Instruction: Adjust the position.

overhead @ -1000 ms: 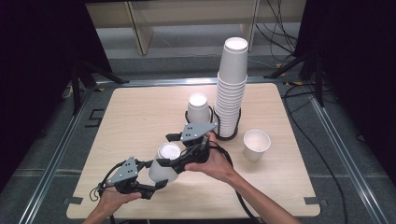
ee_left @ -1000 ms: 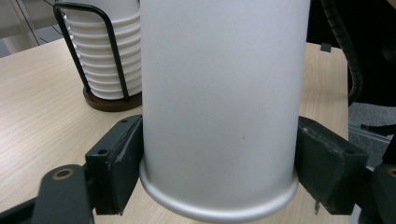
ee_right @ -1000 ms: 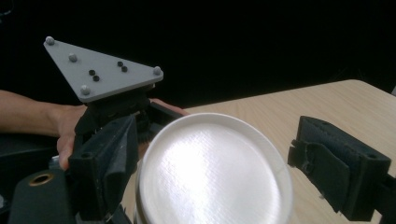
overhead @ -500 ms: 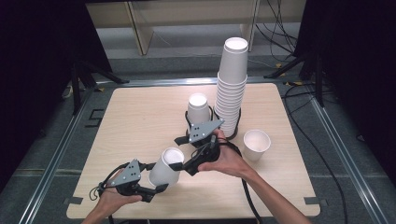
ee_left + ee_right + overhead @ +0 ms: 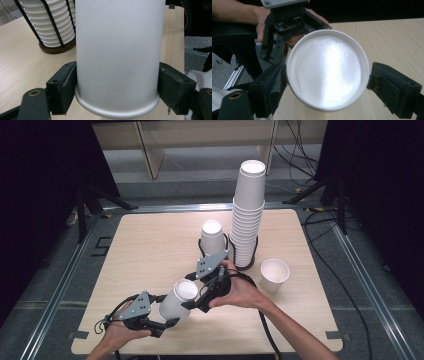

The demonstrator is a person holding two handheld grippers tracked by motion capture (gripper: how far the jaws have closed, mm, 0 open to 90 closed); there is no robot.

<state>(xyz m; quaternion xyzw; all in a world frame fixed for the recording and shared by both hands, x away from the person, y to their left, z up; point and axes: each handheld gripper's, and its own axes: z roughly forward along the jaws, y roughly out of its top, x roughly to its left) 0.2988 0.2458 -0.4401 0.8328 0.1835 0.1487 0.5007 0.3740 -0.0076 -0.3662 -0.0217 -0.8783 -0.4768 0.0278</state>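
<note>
Left tongs [image 5: 167, 312] clamped around white cup [image 5: 178, 300].

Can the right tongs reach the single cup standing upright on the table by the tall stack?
Probably yes: the upright cup stands just beyond the right tongs with bare table between, but the held cup sits between their jaws now.

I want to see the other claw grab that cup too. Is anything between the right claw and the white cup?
No, nothing visible stands between them. The left gripper is clamped on the white cup, holding it tilted above the table. The right gripper sits right at the cup's end, one jaw on each side, with no other thing in the gap.
</note>
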